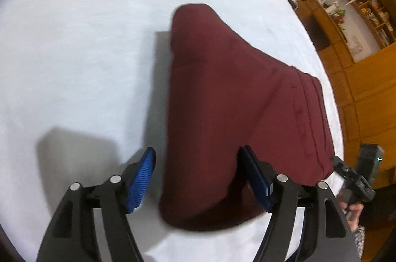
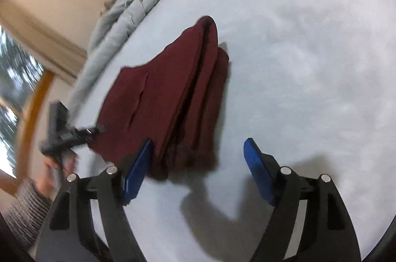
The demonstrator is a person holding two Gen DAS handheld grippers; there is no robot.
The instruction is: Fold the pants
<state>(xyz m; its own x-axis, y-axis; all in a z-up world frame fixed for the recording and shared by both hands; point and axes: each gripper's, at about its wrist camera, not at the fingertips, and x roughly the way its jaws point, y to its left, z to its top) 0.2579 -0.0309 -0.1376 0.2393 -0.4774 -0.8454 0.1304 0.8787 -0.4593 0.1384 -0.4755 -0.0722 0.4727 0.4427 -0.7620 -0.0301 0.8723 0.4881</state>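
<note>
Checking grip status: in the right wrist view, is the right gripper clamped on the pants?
No: the right gripper has its jaws spread wide, and the folded maroon pants lie on the white bed.

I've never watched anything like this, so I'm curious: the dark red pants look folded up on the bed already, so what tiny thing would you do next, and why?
Probably ease both grippers back. The pants lie in a stacked bundle on the white bed, and both the left gripper and right gripper are open, clamping nothing. One layer edge looks uneven, so a light tidy could come first.
</note>
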